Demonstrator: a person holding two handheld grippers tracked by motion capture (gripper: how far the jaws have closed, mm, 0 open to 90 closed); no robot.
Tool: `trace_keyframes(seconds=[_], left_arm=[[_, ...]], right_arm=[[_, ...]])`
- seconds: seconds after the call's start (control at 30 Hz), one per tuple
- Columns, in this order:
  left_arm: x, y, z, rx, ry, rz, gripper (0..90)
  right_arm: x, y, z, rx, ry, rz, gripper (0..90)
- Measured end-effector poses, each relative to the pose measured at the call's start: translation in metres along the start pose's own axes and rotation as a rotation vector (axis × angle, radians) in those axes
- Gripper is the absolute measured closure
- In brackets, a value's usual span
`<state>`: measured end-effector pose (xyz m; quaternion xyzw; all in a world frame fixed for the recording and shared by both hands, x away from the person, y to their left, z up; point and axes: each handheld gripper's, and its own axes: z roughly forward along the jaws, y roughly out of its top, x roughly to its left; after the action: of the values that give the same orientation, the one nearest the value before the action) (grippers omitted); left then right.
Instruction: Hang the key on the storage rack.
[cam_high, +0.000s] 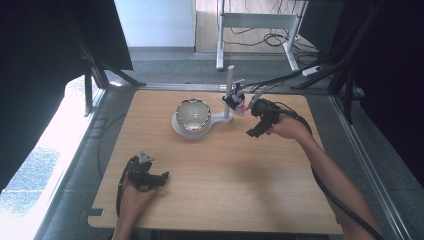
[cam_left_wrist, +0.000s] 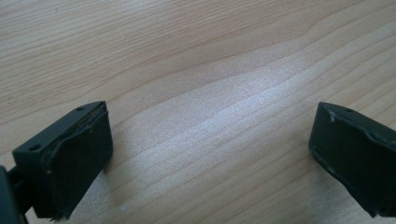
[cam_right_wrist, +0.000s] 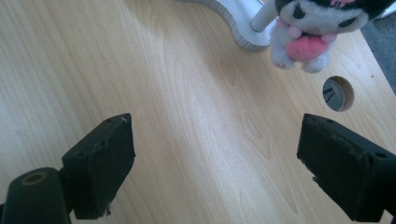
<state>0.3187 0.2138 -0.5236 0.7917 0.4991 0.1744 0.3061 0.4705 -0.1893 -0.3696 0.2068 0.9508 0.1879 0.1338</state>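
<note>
We look down on a light wooden desk, where a white stand sits toward the far middle, its flat base carrying a shiny, mirror-like bowl on the left and a slim upright post on the right. A small black, white and pink plush toy hangs beside that post, clear of the desktop. Just right of the toy we see the right tongs, held in a hand that reaches in from the near right; in the right gripper view their jaws stand wide apart with nothing between them, the plush toy a little ahead and a round hole in the desktop near it. The left tongs rest low over the near left of the desk, jaws likewise spread wide and holding nothing, bare wood grain between them.
</note>
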Motion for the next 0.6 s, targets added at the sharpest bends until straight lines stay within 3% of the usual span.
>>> trace_keyframes(seconds=[0.6], left_arm=[[0.0, 0.0, 0.0, -0.003, 0.001, 0.001, 0.0]], right_arm=[[0.026, -0.038, -0.022, -0.031, 0.002, 0.008, 11.4]])
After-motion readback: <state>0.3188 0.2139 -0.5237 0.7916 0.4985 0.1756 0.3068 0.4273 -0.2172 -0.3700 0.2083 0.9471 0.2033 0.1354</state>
